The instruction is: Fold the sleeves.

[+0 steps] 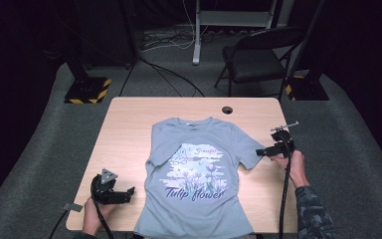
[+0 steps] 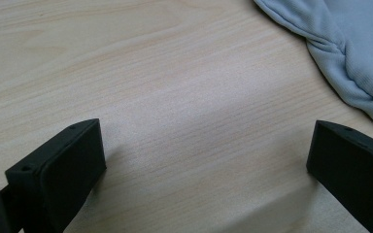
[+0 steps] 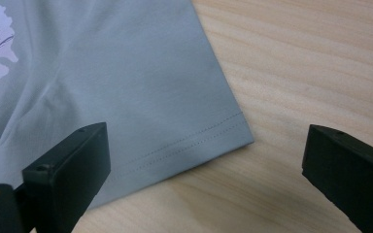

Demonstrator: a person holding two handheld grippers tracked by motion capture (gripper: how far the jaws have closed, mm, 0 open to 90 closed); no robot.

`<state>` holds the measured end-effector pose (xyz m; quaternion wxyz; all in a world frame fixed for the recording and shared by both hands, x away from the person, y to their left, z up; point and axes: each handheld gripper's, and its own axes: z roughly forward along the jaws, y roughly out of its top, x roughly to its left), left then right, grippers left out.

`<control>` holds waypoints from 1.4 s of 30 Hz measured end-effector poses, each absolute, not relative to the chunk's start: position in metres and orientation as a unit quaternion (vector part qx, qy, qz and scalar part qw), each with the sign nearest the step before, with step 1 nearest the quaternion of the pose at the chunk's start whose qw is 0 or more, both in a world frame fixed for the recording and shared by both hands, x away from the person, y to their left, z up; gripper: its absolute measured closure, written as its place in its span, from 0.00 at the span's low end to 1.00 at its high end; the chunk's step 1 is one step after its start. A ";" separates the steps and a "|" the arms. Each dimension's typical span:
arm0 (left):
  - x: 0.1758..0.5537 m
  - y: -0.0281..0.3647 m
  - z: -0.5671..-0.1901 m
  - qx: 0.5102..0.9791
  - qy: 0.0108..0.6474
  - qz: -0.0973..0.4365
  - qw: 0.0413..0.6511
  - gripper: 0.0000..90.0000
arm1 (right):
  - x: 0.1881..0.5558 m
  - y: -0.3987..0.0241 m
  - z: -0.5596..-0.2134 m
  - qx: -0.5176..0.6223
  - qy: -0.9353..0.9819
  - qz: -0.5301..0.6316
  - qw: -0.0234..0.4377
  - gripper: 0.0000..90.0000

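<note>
A grey T-shirt [image 1: 194, 174] with a tulip print and the words "Tulip flower" lies flat, front up, on the wooden counter [image 1: 129, 124], between the two hand-held grippers.

The left hand-held gripper [image 1: 129, 191] rests low over bare counter, just to the outer side of the shirt's lower left edge and not touching it. Its jaws are spread wide, with only wood grain between them. In the left gripper view [image 2: 204, 160] a bunched fold of the shirt [image 2: 349, 53] lies ahead and toward the right jaw, apart from both jaws.

The right hand-held gripper [image 1: 259, 152] sits at the tip of the shirt's right sleeve [image 1: 243, 149], held by the person's right hand [image 1: 294, 164]. Its jaws are also spread wide and grip nothing. In the right gripper view [image 3: 206, 165] the stitched sleeve hem [image 3: 189, 145] lies between the jaws, nearer the left one, with its corner ending on bare counter short of the right jaw.
</note>
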<state>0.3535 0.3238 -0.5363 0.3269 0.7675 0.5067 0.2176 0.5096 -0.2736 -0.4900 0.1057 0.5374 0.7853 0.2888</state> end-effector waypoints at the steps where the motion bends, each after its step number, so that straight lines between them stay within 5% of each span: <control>1: 0.353 0.324 -0.536 0.767 0.507 0.218 0.327 0.00 | 0.511 -0.274 -0.491 0.540 0.784 0.290 0.103 0.04; 28: 0.353 0.324 -0.536 0.767 0.506 0.217 0.328 0.00 | 0.521 -0.273 -0.500 0.576 0.761 0.276 0.115 0.79; 42: 0.353 0.324 -0.536 0.767 0.506 0.217 0.328 0.00 | 0.514 -0.267 -0.496 0.562 0.766 0.285 0.127 0.95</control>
